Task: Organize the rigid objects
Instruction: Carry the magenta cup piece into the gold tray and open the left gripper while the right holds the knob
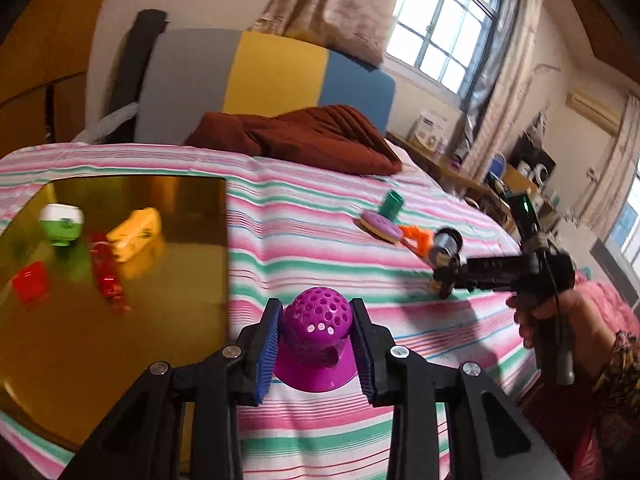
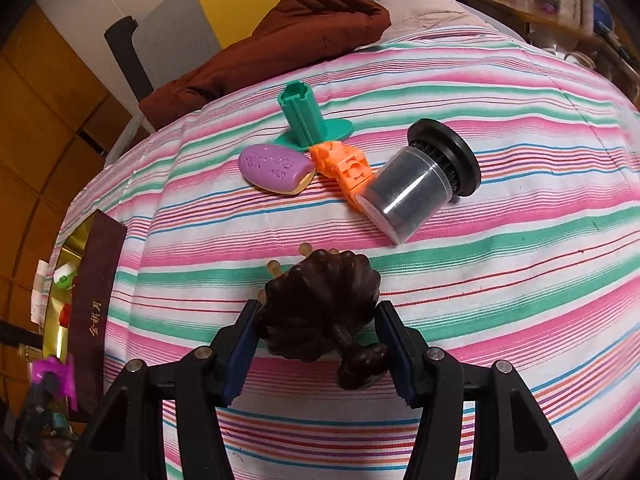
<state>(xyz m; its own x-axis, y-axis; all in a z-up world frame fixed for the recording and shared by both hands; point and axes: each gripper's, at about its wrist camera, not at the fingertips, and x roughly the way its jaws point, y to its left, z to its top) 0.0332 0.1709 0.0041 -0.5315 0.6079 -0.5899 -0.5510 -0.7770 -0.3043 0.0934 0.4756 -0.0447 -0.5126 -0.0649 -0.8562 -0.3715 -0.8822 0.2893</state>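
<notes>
Purple plastic perforated dome with a flared base point(image 1: 314, 342) sits pinched between the blue-padded jaws of the left gripper point(image 1: 316, 344), held above the pink, green and white striped bedspread point(image 1: 320, 208). Its dome end points away from the camera, its long axis running along the jaws. The gold-lined open box point(image 1: 120, 320), already holding a yellow toy point(image 1: 134, 238), a green-and-white toy point(image 1: 62, 224) and red pieces, lies just to the left of the jaws, on the bed's left edge. The coming move likely turns on that leftward offset.

The right gripper point(image 2: 318, 332) pinches a dark brown ridged shell-shaped toy point(image 2: 320, 312) low over the bedspread. Beyond it, toward the bed's middle, lie a green flanged peg point(image 2: 308, 122), a purple oval toy point(image 2: 276, 168), an orange block point(image 2: 344, 166) and a clear-and-black cylinder point(image 2: 420, 184). The box is nearer the left hand.
</notes>
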